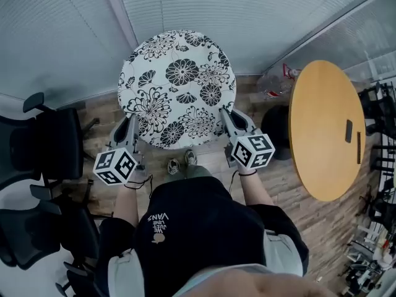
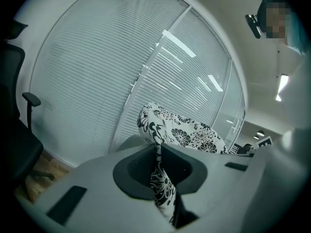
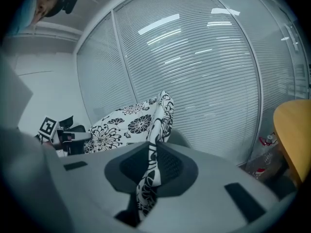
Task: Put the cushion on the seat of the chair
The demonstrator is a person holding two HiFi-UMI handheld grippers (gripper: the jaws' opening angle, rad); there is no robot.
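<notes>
Gripping at both sides: left tongs [image 1: 132, 119] shut on a pinch of the cushion [image 1: 178, 85] at its near-left rim, right tongs [image 1: 224, 111] shut on the near-right rim, flowered cloth squeezed thin between each pair of jaws. Spread flat between the two tongs and reaching out ahead of them, print side up, apparently carried in the air rather than resting on anything. No seat to be made out under it; nearest candidates the black office chairs [image 1: 52, 144] out beyond the left tongs, so probably a swing to that side first.

For a clean carry, hold both grips firm and level with one another; let neither dip, or else expect the far rim to droop and catch on an armrest [image 1: 34, 102]. Avoid pulling the tongs apart: only a thin fold in each, likely to slide out under tension. Stay well off the round wooden table [image 1: 325, 129] beyond the right tongs when turning.

Over the chair, bring the far rim toward the backrest first, then lower the near rim with the tongs, threading between the armrests. Tilt slightly if too wide. Release only once fully settled on the seat, opening both together, and draw back along the line of the jaws so as not to drag the cloth askew.
</notes>
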